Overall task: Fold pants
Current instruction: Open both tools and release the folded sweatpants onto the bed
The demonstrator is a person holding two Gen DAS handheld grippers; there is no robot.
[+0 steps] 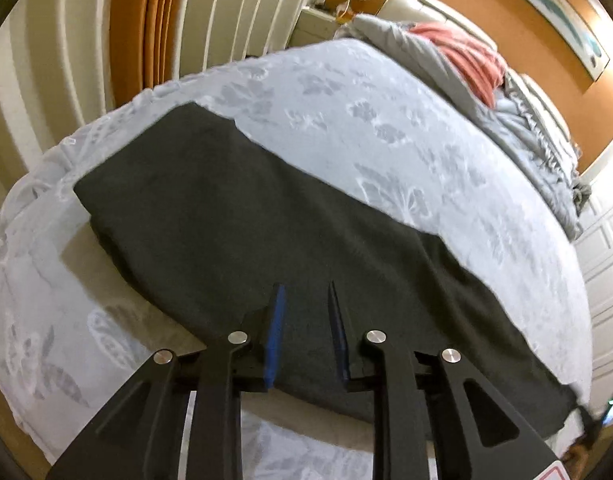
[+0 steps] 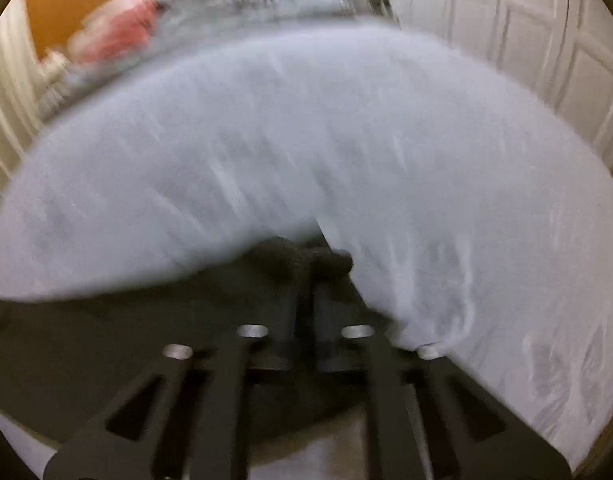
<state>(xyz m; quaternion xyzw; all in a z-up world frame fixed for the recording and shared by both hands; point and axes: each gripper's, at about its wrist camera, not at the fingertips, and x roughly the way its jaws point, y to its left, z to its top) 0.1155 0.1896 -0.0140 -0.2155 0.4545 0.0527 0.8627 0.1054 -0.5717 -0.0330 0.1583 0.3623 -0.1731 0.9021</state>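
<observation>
The black pants (image 1: 242, 216) lie spread in a long band across the near edge of the bed. My left gripper (image 1: 305, 292) hovers over their near edge with its blue-padded fingers (image 1: 277, 320) apart and nothing between them. In the blurred right wrist view, my right gripper (image 2: 306, 260) is shut on a bunched end of the pants (image 2: 290, 258) and holds it just above the bed. More of the black cloth (image 2: 86, 344) trails off to the left below it.
The bed carries a pale grey leaf-patterned cover (image 1: 386, 128). A rumpled grey duvet (image 1: 522, 132) and a pink cloth (image 1: 466, 56) lie at the headboard end. Curtains (image 1: 106, 40) hang at the left, and white panelled doors (image 2: 506, 40) stand on the right.
</observation>
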